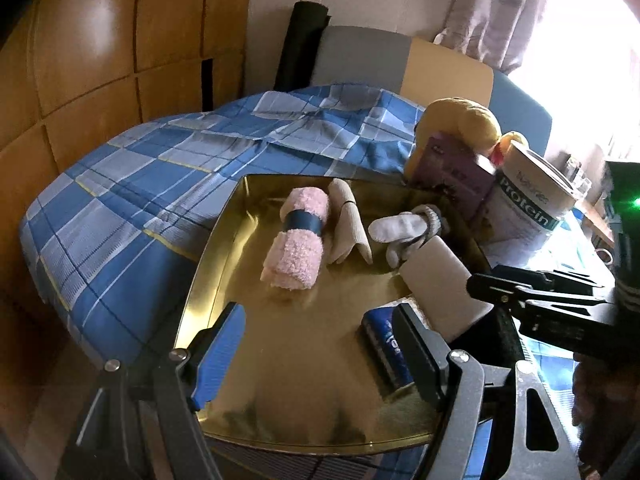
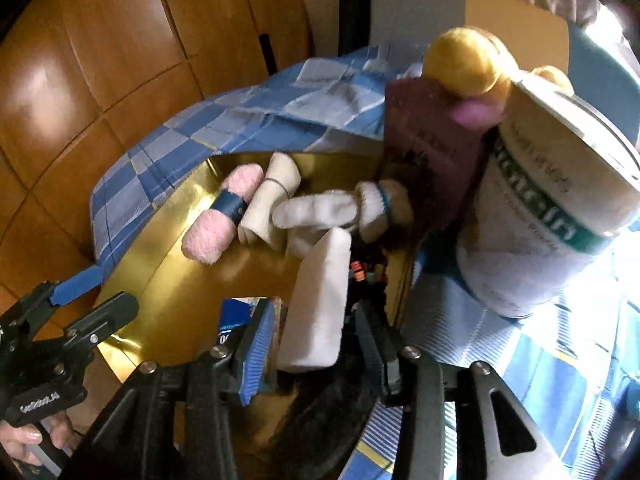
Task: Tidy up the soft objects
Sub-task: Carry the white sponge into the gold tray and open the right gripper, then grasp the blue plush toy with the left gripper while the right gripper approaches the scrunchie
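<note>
A gold tray (image 1: 224, 280) lies on the blue checked bed. In it lie a pink rolled towel (image 1: 298, 246) with a dark band, a beige rolled cloth (image 1: 348, 224) and a white glove (image 1: 404, 228). My left gripper (image 1: 316, 356) is open and empty over the tray's near part. My right gripper (image 2: 316, 344) is shut on a white sponge block (image 2: 316, 300), held above the tray's right side; the block also shows in the left wrist view (image 1: 440, 280). A blue packet (image 1: 386, 344) lies under it in the tray.
A white protein tub (image 2: 548, 208), a purple box (image 1: 456, 168) and a yellow plush toy (image 1: 464, 120) stand right of the tray. Wooden wardrobe doors (image 1: 100, 60) are on the left. A curtained bright window is at the far right.
</note>
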`<state>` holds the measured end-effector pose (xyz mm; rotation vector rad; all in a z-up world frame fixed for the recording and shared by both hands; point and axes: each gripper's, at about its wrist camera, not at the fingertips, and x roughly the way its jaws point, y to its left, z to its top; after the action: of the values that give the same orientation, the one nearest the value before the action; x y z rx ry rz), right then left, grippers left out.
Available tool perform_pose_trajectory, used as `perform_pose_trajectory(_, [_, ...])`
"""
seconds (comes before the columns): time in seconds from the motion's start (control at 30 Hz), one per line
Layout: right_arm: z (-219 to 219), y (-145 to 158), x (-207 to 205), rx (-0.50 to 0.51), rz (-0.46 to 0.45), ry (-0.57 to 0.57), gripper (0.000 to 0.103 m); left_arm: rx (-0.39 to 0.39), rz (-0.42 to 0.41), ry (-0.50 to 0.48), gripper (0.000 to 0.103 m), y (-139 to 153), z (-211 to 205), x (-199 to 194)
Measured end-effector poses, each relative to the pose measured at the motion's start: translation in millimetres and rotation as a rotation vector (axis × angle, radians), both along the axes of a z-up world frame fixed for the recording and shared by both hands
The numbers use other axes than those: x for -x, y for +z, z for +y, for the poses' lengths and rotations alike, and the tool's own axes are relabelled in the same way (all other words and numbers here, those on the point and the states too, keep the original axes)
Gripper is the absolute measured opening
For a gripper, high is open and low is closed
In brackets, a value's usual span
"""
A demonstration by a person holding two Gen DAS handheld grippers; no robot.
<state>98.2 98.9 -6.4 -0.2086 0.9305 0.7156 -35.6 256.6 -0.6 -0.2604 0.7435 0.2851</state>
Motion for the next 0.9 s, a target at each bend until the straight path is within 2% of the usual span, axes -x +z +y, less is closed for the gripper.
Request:
perform_pose_trajectory(0.23, [-26,15,15,-0.061,-0.035,-0.022,0.043,-0.032,-0.015,-0.03,0.076,7,-12,3])
perform_pose_trajectory(0.47, [-78,32,20,-0.086,-0.081,-0.096,0.043,-0.058,-0.023,-0.067,0.076,12,-26,3])
perform_pose_trajectory(0.7, [-155,40,6,-0.049,-0.119,-0.271,0.044,-0.077,-0.029,-0.115,0.076,18,-43,1])
perform_pose_trajectory(0.9, [-242,45,-11,0.001,-0.154,-0.516,0.044,-0.095,-0.034,-0.165,0.076,23,-60,-3])
